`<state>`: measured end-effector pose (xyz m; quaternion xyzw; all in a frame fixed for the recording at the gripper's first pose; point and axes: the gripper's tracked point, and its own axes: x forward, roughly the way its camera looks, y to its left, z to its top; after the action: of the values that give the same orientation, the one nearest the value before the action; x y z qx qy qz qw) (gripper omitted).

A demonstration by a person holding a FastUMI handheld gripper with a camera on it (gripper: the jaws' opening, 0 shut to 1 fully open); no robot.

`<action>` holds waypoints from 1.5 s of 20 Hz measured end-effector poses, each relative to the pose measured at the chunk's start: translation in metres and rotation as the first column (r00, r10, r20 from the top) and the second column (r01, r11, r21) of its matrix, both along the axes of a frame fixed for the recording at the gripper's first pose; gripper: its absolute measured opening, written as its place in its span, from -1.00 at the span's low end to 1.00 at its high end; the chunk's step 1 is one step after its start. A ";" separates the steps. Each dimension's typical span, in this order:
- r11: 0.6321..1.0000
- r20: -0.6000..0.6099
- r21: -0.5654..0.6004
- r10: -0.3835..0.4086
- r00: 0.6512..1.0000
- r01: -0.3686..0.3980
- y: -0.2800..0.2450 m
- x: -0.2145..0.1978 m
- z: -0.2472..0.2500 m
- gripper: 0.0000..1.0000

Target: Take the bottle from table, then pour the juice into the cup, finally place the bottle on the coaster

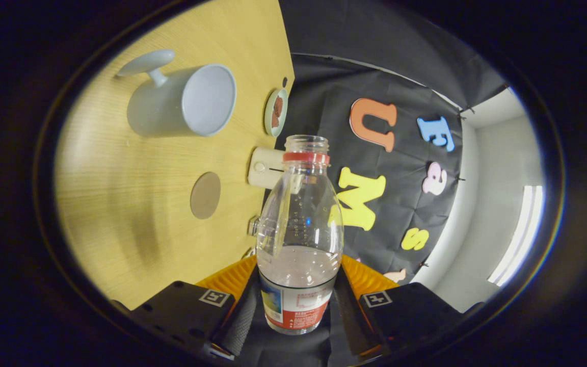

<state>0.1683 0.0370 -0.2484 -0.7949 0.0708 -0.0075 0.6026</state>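
Observation:
My gripper [296, 300] is shut on a clear plastic bottle [298, 224], both fingers pressing on its labelled lower part. The bottle has no cap, a red ring sits under its open mouth, and a little liquid lies pooled near the label. The whole view is rolled sideways, so the bottle is tipped over relative to the wooden table [135, 204]. A pale grey cup [181, 102] with a round-ended handle stands on the table, off to the side of the bottle's mouth and well beyond the fingers. A flat round brown coaster [205, 195] lies on the table nearer the fingers than the cup.
A small round dish [275, 112] with something brown in it sits near the table's far edge, past the cup. A cream box-shaped object [264, 167] rests by that edge, partly behind the bottle neck. The booth's black cloth wall rises beyond the table.

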 end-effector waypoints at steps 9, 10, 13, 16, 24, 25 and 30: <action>0.999 0.027 -0.041 -0.003 1.000 0.004 0.000 -0.002 0.008 0.59; 0.999 0.029 -0.039 -0.009 1.000 0.010 -0.001 -0.003 0.009 0.59; 0.999 0.032 -0.037 -0.016 0.999 0.017 -0.002 -0.003 0.009 0.59; 0.999 0.034 -0.038 -0.023 0.999 0.025 -0.003 -0.003 0.008 0.59; 0.999 0.046 -0.051 -0.017 0.999 0.020 0.000 -0.004 0.007 0.59; 0.998 0.046 -0.053 -0.019 0.999 0.021 -0.001 -0.005 0.007 0.59; 0.998 0.049 -0.058 -0.021 0.999 0.024 -0.001 -0.004 0.006 0.59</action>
<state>0.1643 0.0357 -0.2427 -0.8111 0.0648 -0.0355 0.5803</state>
